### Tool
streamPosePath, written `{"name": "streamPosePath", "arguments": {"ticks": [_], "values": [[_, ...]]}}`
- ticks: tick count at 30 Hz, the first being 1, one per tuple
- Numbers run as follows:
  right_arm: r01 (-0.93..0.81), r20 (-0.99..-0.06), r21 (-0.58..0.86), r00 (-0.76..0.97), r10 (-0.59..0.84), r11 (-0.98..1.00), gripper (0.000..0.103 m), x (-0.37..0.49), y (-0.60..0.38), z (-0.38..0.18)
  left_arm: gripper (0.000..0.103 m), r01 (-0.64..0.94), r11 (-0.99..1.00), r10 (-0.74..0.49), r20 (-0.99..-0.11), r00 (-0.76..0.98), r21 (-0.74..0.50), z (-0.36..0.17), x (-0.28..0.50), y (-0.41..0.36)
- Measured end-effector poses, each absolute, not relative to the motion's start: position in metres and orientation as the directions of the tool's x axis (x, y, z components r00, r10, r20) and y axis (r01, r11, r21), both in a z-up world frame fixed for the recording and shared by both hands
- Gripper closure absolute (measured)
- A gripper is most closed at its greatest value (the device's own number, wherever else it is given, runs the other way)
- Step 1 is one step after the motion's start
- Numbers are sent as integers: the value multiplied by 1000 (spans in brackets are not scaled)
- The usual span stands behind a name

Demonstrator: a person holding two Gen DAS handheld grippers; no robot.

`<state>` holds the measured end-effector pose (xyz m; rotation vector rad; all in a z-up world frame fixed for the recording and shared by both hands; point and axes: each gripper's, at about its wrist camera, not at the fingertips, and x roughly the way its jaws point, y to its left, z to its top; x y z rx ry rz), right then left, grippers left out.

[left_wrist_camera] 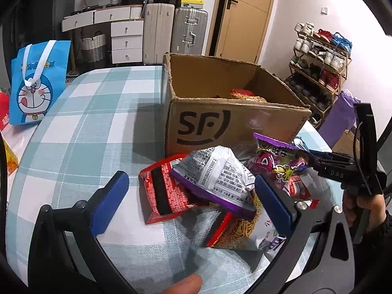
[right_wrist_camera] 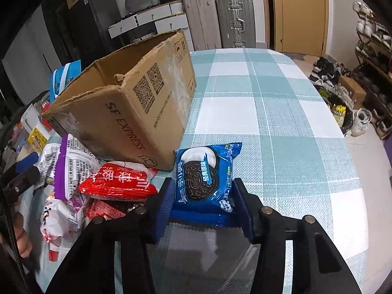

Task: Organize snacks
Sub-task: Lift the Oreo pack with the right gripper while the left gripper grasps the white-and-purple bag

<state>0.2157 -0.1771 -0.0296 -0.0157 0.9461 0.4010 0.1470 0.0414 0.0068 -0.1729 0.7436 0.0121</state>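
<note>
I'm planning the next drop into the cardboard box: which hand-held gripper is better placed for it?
Right. The right hand-held gripper already has its pads against the Oreo pack beside the cardboard box; the left hand-held gripper is open and empty.

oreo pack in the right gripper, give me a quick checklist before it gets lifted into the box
1. Pads on the pack: ok. The right gripper has both blue pads against the sides of the oreo pack.
2. Grip depth: ok. It holds the near half; the far half sticks out ahead.
3. Pack free of the pile: ok. It lies apart from the red packet.
4. Box open: ok. The cardboard box has no lid, with room beside a snack inside.
5. Left gripper clear: ok. It is open over the pile.
6. Grip firmness: cannot tell.
</note>
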Motion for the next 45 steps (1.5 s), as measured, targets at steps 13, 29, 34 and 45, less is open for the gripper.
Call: {"name": "streamPosePath", "arguments": {"ticks": [13, 29, 34, 45], "values": [[-335, -704, 219, 596, 386, 916, 61, 199, -200, 3, 1, -14, 980, -128, -680, 722, -198, 6, 143, 37], [-387, -658, 209, 624, 422, 898, 61, 181, -193, 29, 3, -24, 987, -99, -722, 685, -158, -3, 177, 29], [-387, -653, 208, 629, 422, 898, 61, 181, -195, 31, 29, 13, 989, -117, -723, 681, -147, -13, 178, 22], [-377, -653, 205, 634, 413, 903, 61, 181, -198, 33, 61, 32, 976, -175, -680, 712, -217, -9, 161, 35]]}}
